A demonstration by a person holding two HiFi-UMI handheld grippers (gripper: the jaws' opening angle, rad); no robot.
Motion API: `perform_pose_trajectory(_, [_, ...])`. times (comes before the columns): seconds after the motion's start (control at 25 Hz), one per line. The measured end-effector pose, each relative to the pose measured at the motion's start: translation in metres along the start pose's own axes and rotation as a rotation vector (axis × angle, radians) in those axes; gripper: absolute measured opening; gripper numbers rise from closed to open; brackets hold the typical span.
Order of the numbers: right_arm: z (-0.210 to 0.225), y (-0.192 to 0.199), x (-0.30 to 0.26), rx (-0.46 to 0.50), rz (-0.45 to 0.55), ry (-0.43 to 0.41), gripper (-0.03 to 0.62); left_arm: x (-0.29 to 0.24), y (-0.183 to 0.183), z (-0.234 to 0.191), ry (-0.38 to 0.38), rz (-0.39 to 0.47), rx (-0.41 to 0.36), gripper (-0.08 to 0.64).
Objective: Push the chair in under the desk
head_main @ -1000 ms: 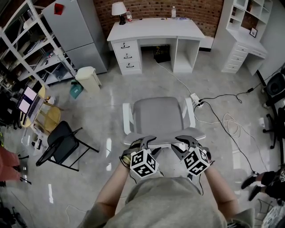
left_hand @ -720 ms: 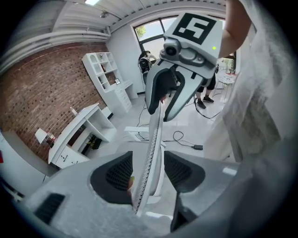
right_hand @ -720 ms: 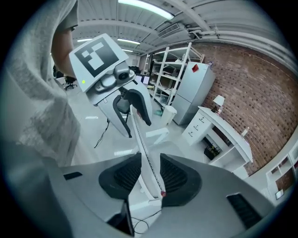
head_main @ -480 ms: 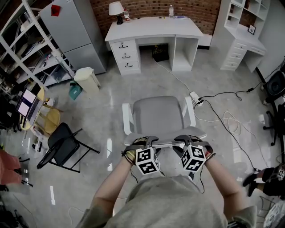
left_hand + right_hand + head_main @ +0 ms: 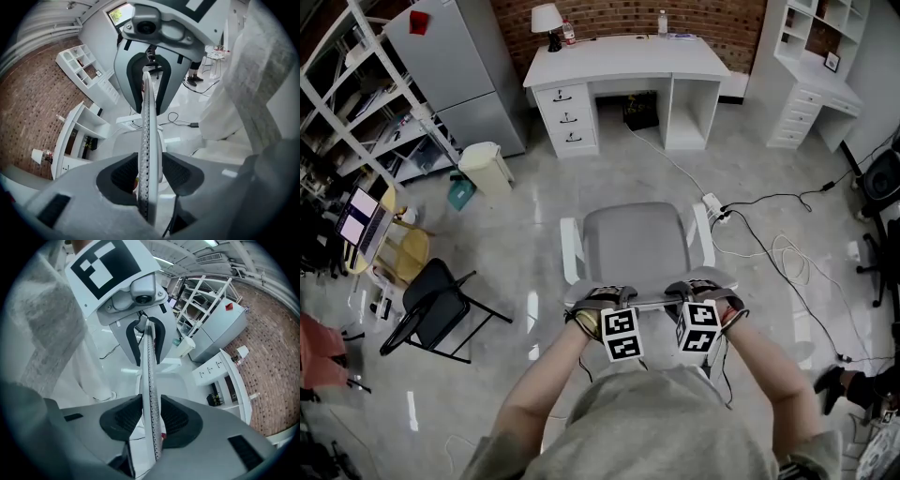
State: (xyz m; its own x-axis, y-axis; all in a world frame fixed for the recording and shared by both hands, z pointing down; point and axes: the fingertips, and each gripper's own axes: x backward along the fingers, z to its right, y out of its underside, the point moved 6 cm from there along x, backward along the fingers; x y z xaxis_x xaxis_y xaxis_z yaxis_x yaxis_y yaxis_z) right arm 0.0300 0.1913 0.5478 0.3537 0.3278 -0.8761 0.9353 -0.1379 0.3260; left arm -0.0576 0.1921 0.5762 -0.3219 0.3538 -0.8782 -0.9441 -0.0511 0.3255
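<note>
The chair (image 5: pixel 635 242) has a grey seat, white armrests and a thin perforated backrest; it stands upright, facing the desk (image 5: pixel 623 58), well apart from it. The white desk stands against a brick wall; drawers at its left, kneehole in the middle.

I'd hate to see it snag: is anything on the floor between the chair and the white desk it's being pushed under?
Yes. A white cable runs across the floor from the kneehole of the desk toward a power strip beside the chair, and a dark object sits inside that kneehole.
</note>
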Motion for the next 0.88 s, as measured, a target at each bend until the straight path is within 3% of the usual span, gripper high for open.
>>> perform_pose_trajectory(0.56, [0.001,0.007,-0.037,0.06,-0.059,-0.015,0.104,-0.031,0.005,-0.008,0.019,-0.108,-0.061,0.15])
perform_pose_trajectory(0.88, [0.001,0.005,-0.045,0.119,-0.108,-0.011,0.072,-0.028,0.006,-0.009,0.053,-0.089,-0.002,0.098])
